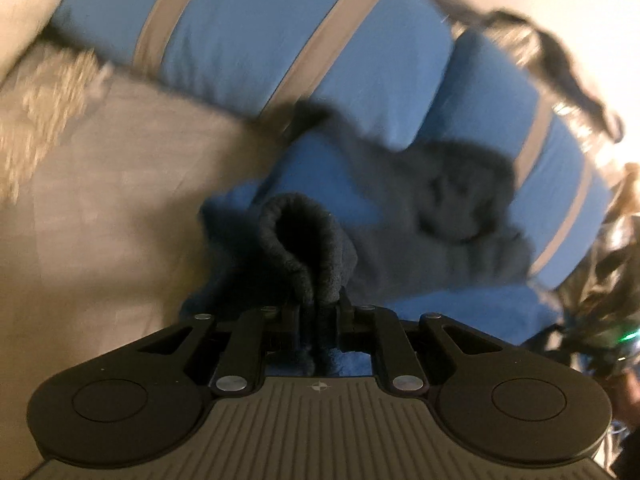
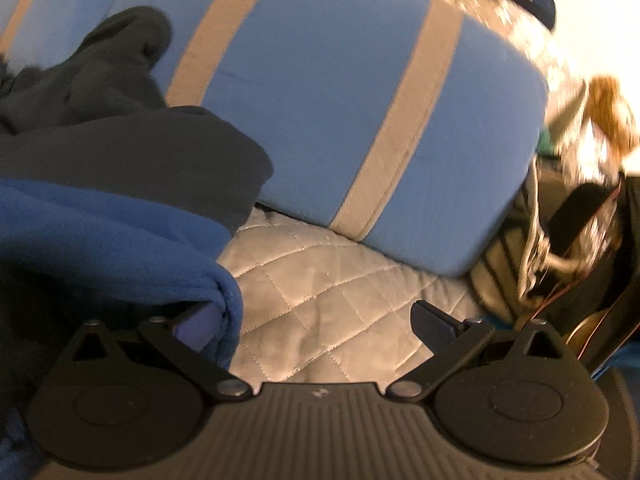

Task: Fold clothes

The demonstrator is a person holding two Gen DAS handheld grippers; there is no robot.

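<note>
Dark knit cuff [image 1: 308, 248] pinched in my left gripper [image 1: 320, 312], jaws pressed nearly together on its fold.

Gripping the cuff lets me lay that sleeve over the blue fleece garment [image 1: 460, 304] heaped at 12 o'clock against the striped cushion [image 1: 248, 28]. My right gripper [image 2: 316, 320] is spread wide and empty over the quilted cover [image 2: 340, 280], the fleece hem [image 2: 228, 292] at its 9 o'clock, likely ready to take an edge.

In the left wrist view, the fleece garment [image 1: 400, 216] lies at centre on the bed cover [image 1: 100, 208], with the striped pillow [image 1: 256, 28] behind it from 11 to 2 o'clock. In the right wrist view, that garment sits at 9 o'clock, the pillow at 12, clutter [image 2: 580, 208] at 3 o'clock.
</note>
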